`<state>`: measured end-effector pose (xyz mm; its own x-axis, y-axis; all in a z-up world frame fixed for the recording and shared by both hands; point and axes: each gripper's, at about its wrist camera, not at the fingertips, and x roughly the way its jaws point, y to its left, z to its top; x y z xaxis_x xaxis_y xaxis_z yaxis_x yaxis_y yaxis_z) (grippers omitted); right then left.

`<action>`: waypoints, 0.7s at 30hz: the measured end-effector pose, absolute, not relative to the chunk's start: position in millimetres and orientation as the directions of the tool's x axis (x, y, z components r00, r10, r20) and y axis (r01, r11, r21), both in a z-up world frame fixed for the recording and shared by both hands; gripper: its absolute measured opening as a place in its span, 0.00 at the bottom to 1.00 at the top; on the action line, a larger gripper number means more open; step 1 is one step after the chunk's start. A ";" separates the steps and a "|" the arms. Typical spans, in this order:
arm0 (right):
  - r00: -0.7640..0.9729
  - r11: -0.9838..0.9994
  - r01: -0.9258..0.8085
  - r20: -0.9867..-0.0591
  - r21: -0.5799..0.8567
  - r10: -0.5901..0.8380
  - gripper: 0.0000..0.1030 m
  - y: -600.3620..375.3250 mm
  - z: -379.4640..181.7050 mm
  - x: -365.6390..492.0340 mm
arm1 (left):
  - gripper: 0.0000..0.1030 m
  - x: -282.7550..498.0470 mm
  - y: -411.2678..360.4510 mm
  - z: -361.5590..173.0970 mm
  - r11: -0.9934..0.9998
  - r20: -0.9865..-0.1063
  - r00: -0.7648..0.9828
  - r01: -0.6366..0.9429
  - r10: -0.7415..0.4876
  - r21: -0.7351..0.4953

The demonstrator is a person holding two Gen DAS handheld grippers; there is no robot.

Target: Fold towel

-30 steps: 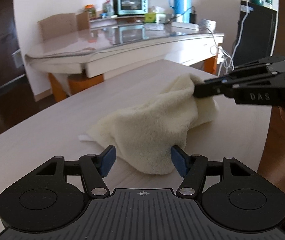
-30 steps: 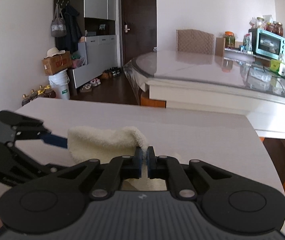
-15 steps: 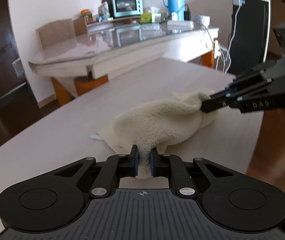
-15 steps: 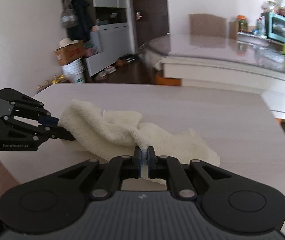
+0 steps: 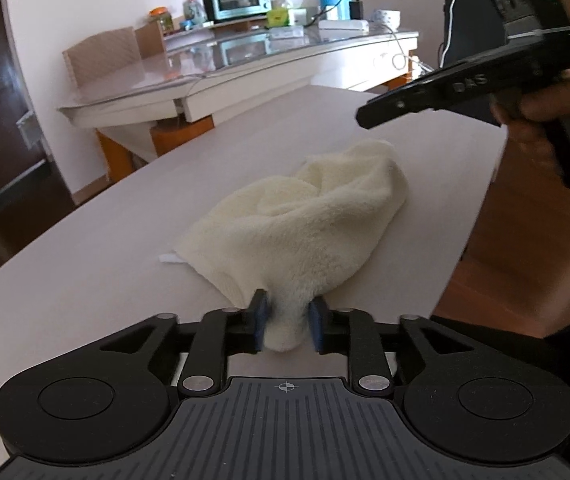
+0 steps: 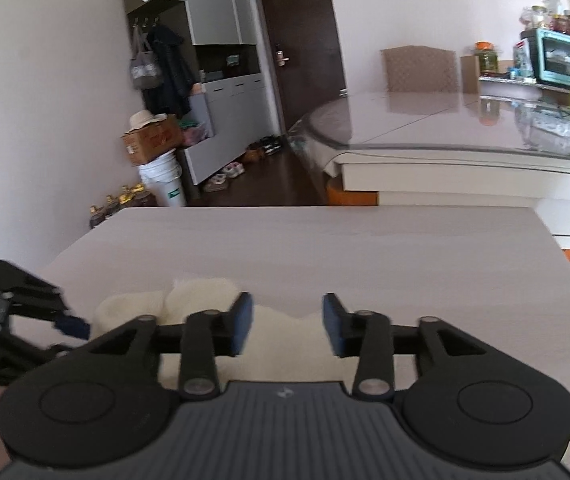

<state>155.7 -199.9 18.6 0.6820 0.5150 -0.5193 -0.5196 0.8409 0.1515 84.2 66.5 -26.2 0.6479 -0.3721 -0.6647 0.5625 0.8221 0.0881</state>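
— What's changed since a second ago?

— Both tongs have just been opening. My right tongs (image 6: 287, 326) were pinched on the towel (image 5: 305, 232) then; now they stand apart with nothing pressed between them, cloth only lying below in the lower centre of the right wrist view.

— And the left?

— My left tongs (image 5: 285, 322) clamped a corner half a second back and have eased wider. That corner sits between the blue pads (image 5: 260, 320), which look just clear of it, so I call them open.

— Hand pose?

— In the left view, upper right, a hand (image 5: 541, 120) grips the right handle, tongs angled down above the towel, apart from it.

— Towel?

— Bunched on the counter (image 5: 85, 272), mid-frame.
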 end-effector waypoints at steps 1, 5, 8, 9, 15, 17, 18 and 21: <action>0.688 0.848 -0.513 -0.528 0.130 0.497 0.45 -197.6 16.7 158.2 | 0.38 83.5 70.9 -24.3 0.826 -0.660 0.648 0.559 -0.380 0.074; 0.693 0.866 -0.499 -0.582 0.040 0.426 0.45 -187.3 0.3 176.1 | 0.46 87.5 89.8 -13.2 0.851 -0.642 0.672 0.521 -0.368 0.058; 0.679 0.865 -0.502 -0.610 0.021 0.409 0.45 -182.5 -8.4 184.7 | 0.47 105.5 100.6 -4.9 0.886 -0.628 0.711 0.458 -0.317 0.070; 0.662 0.861 -0.508 -0.633 0.015 0.402 0.45 -180.1 -13.6 190.8 | 0.48 111.8 102.5 -2.9 0.893 -0.624 0.718 0.445 -0.309 0.069; 0.615 0.840 -0.543 -0.682 -0.004 0.394 0.47 -179.7 -26.7 179.5 | 0.50 166.5 95.4 2.8 0.908 -0.615 0.747 0.404 -0.255 0.114; 0.604 0.833 -0.554 -0.689 -0.001 0.401 0.50 -183.1 -27.2 173.1 | 0.50 181.2 80.5 -5.1 0.884 -0.637 0.723 0.447 -0.267 0.138; 0.597 0.830 -0.558 -0.692 0.003 0.405 0.50 -185.2 -27.1 170.4 | 0.50 185.9 75.1 -8.7 0.874 -0.646 0.713 0.464 -0.272 0.145; 0.592 0.829 -0.559 -0.691 0.019 0.415 0.50 -192.2 -23.8 165.2 | 0.50 202.4 58.4 -25.6 0.839 -0.691 0.667 0.519 -0.278 0.163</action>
<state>165.2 -192.2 -23.8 0.5920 0.4148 -0.6910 -0.5586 0.8292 0.0192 202.4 58.4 -25.6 0.6673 -0.2785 -0.6908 0.5190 0.8391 0.1631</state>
